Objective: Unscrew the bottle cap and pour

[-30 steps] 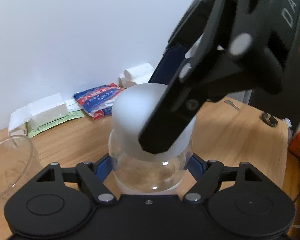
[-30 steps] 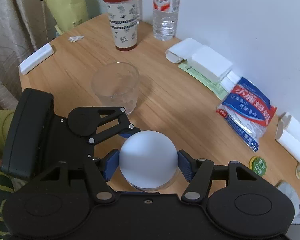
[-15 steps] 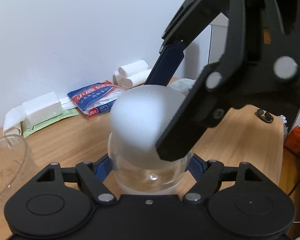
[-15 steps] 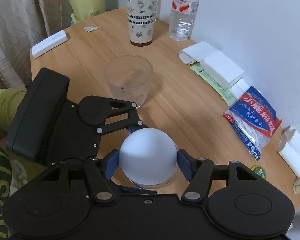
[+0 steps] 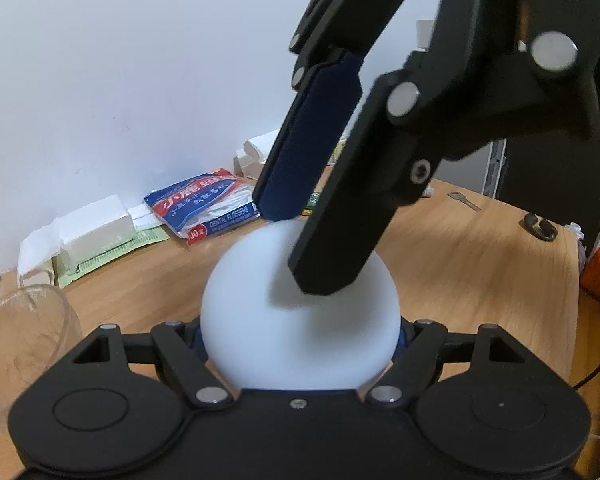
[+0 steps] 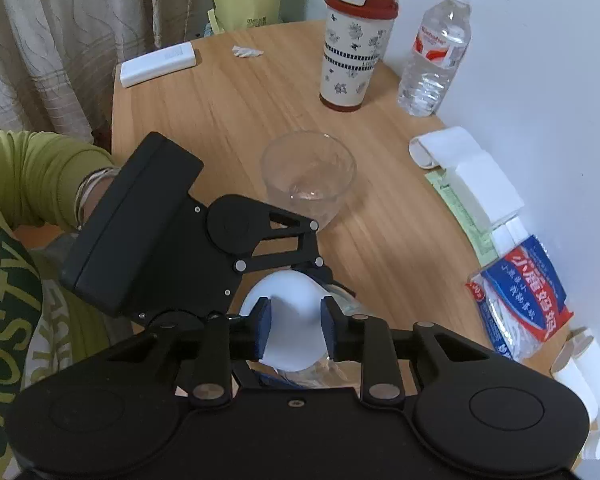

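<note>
A clear bottle [image 6: 342, 360] with a round white cap [image 5: 292, 320] is held over the wooden table [image 6: 228, 112]. My left gripper [image 5: 300, 340] is shut on it, its blue pads flanking it just under the cap. The right gripper [image 6: 296, 328] comes down from above. Its jaws are closing and stand narrower than the cap. The fingertips [image 5: 324, 280] sit over the top of the dome, which lies below the pads, not between them. An empty drinking glass [image 6: 308, 176] stands on the table just beyond the bottle.
A patterned tumbler with a red lid [image 6: 356, 48] and a plastic water bottle [image 6: 436, 52] stand at the far side by the wall. White boxes [image 6: 476, 184] and a floss packet [image 6: 524, 300] line the wall. A person's green sleeve [image 6: 32, 176] is at the left.
The right gripper has let go of the cap's sides, risen onto its top, rolled, and its pads have drawn close together. The left gripper keeps its hold on the bottle.
</note>
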Tool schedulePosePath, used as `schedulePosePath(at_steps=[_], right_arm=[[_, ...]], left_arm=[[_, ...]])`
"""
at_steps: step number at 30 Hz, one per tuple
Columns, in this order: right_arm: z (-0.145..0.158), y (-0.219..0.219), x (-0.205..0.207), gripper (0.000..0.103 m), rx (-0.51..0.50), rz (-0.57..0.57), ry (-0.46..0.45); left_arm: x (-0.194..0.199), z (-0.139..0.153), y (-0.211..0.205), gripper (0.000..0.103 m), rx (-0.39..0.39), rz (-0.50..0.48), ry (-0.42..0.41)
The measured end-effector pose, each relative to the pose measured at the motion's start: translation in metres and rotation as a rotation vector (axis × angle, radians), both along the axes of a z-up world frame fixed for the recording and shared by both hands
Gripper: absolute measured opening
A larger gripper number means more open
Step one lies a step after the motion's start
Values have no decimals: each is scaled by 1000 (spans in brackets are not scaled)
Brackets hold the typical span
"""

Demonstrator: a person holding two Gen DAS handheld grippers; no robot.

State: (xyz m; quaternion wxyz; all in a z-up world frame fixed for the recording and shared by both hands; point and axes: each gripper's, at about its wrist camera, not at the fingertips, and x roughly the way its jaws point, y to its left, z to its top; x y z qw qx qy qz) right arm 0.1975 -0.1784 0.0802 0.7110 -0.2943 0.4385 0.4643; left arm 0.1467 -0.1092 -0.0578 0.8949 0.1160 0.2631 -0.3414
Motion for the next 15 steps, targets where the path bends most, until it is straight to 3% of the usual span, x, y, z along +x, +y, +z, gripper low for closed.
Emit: schedulePosePath(at_steps=[4, 10, 15], right_arm=[[-1, -6, 7, 33, 34, -27, 6], [-5, -19, 14, 43, 92, -96, 38], [-10, -34, 24, 45, 154, -154, 103]], left_arm=[[2, 0, -1, 78, -1, 0, 5], [2, 3, -4, 78, 12, 6, 14], [4, 3, -7, 79, 25, 19, 14]])
